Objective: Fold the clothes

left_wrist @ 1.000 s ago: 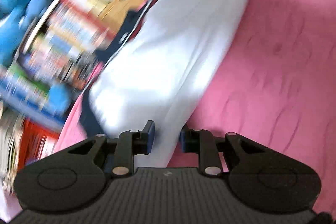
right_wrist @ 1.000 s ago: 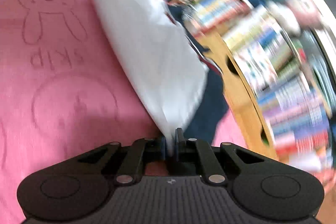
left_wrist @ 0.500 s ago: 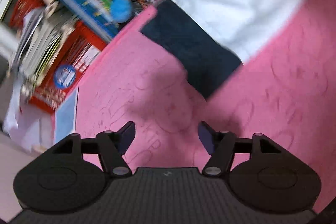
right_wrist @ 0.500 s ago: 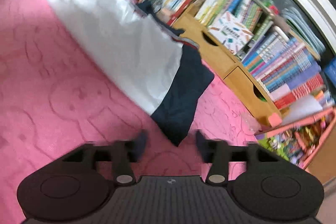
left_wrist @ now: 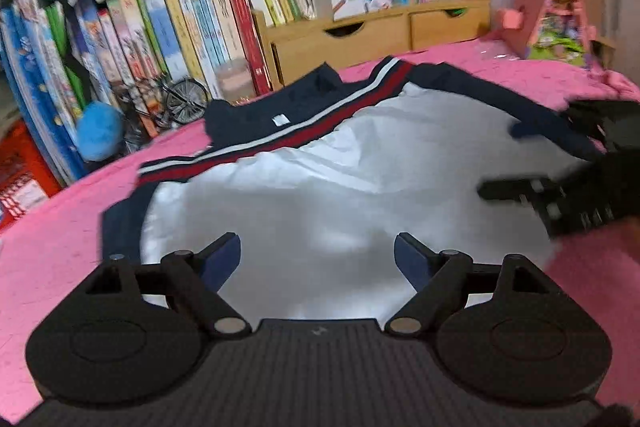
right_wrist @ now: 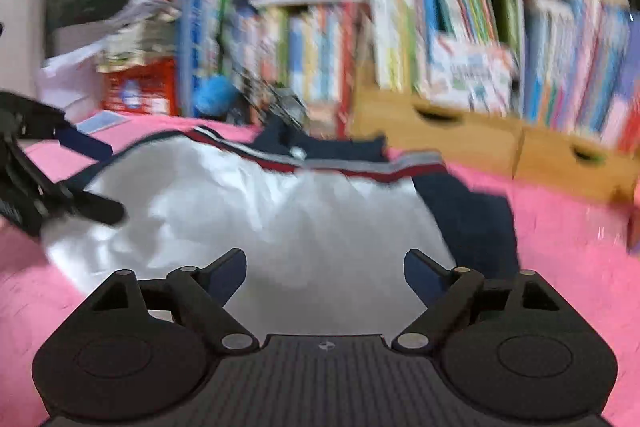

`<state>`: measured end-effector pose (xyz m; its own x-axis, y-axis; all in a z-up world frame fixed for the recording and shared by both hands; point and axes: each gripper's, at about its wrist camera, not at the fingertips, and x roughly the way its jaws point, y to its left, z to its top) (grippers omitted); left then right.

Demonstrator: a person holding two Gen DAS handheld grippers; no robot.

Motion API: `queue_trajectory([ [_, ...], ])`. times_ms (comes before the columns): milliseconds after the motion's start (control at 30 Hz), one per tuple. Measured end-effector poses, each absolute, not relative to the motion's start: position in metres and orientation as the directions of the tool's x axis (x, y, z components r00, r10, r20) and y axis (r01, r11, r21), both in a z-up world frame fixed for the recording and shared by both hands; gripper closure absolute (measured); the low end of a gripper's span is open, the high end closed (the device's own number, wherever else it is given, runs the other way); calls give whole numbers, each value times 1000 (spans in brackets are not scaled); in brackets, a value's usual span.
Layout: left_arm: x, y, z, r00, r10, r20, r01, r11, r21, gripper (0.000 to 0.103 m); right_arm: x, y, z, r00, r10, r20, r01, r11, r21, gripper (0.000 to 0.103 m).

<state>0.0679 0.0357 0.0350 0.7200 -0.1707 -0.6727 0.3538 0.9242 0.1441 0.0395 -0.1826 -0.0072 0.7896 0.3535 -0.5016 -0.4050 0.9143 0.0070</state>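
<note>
Item: shirt, white body with navy sleeves, navy collar and red-and-white shoulder stripes. It is lying spread across the middle of the left wrist frame on a pink blanket, collar pointing toward the bookshelf at upper left.

Item: left hand-held gripper, fingers spread wide, hovering over the near hem at lower centre and holding nothing.

Item: right hand-held gripper, likewise spread and empty, sitting lower centre in its own frame over the hem.

Risk: the white cloth is looking thin and slippery; a shallow pinch is likely to be taking one layer only or slipping, so the fold is likely to be skewing. Wrinkles in the body may be getting trapped.
</note>
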Motion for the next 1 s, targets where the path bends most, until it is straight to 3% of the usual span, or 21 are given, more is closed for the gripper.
queue_trajectory([
  [133,106,42,14,722,-47,-690,232,956,177,18,54,-196,-17,768,293,-569,-303,950,80,16],
  [300,133,68,4,720,62,-691,85,981,176,7,62,-196,-23,741,277,-612,-277,956,97,11],
  [400,143,79,13,705,121,-699,-3,986,167,14,60,-183,-27,739,237,-630,-286,958,26,5],
  [533,125,66,30,762,-52,-645,128,989,71,12,60,-184,-32,734,244,-633,-289,957,34,2],
  [567,124,56,29,760,-55,-647,162,981,106,9,60,-182,-32,736,236,-635,-287,958,23,1],
  [667,138,32,2,712,99,-696,125,956,264,5,61,-183,-32,734,234,-637,-285,958,23,0],
  [867,94,34,15,730,94,-677,55,979,195,5,63,-183,-34,733,234,-639,-286,958,24,0],
  [1000,33,39,25,792,41,-609,94,978,187,1,56,-190,-31,740,251,-624,-273,960,62,0],
])
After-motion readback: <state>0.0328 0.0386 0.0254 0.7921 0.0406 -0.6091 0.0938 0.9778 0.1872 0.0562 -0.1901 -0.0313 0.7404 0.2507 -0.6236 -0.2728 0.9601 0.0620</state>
